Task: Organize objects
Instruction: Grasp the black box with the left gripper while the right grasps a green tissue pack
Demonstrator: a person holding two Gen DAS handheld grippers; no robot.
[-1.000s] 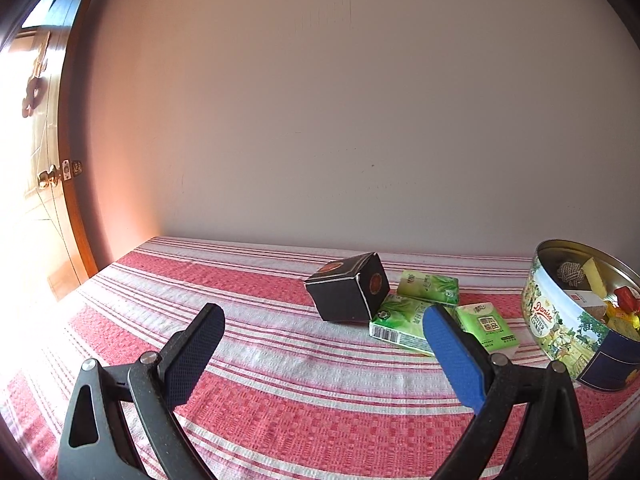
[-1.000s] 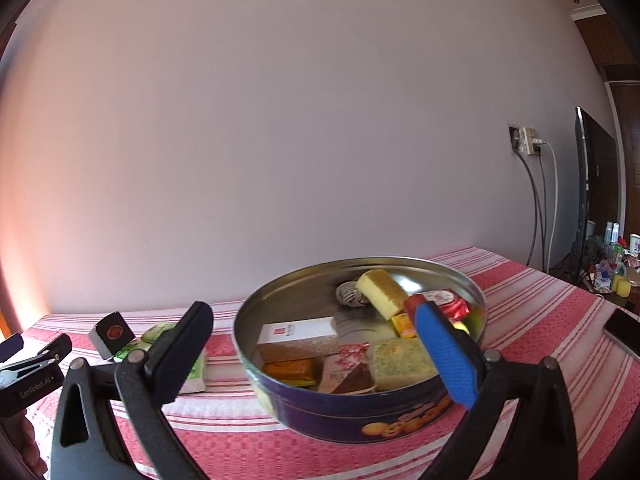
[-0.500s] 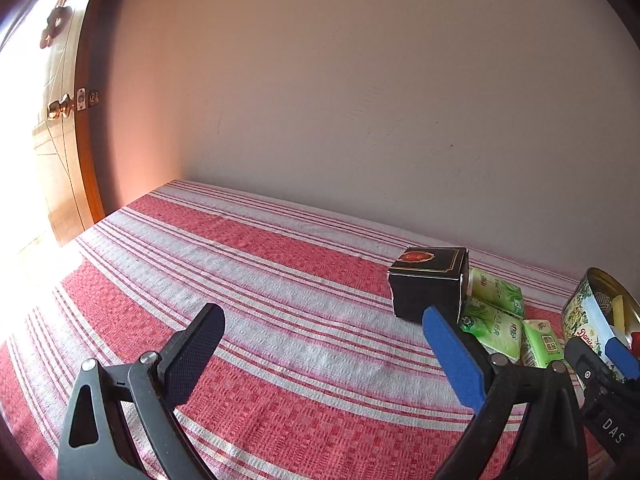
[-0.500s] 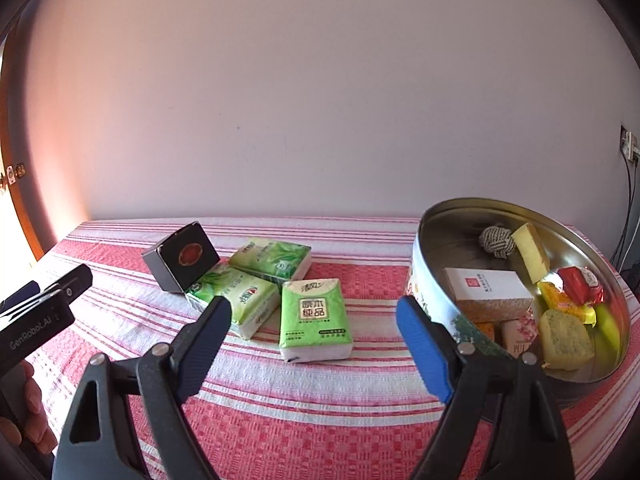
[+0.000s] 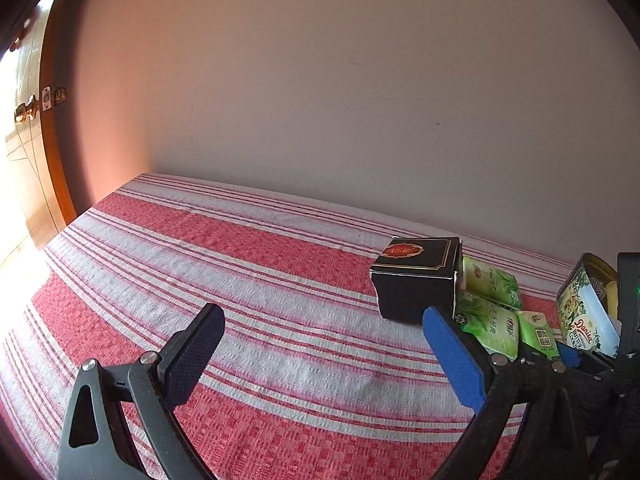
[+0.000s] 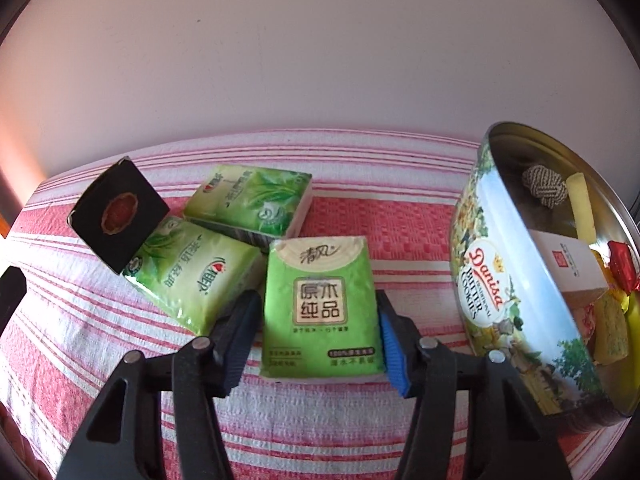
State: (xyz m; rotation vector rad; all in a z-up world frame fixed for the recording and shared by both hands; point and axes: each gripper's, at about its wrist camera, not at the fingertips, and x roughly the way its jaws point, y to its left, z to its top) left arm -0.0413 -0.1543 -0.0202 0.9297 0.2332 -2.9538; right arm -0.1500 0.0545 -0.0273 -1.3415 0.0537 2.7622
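Down and in comes the right gripper [image 6: 316,322] — half a second ago it hung back from the whole pile, and now its two pads bracket the nearest green tissue pack [image 6: 320,304] on either long side. Is it squeezing yet? The blue pad sits against the pack's right edge and the black pad looks just beside the left edge, so call it closing around the pack; a firm pinch I cannot confirm. The left gripper [image 5: 320,354] has swung too, with the black box [image 5: 416,278] now nearer its blue finger; it hangs spread wide over the striped worktop [image 5: 240,280], holding nothing.

That pack should be light and soft, a plastic-wrapped wad of tissues that gives under pressure. My read: the wrapper could be a touch slippery, so the grip wants to be across the narrow width at mid-length, just where the pads stand now, squeezing enough to dent it without crushing.

And the looks: bright green wrapper, pale top flap, a brown square label with Chinese characters, lying flat on the cloth. Two more green tissue packs [image 6: 224,248] lie overlapped just behind it, the black box leaning on them. To the right, near but apart, stands the open cookie tin [image 6: 492,280], already partly filled — likely the destination.
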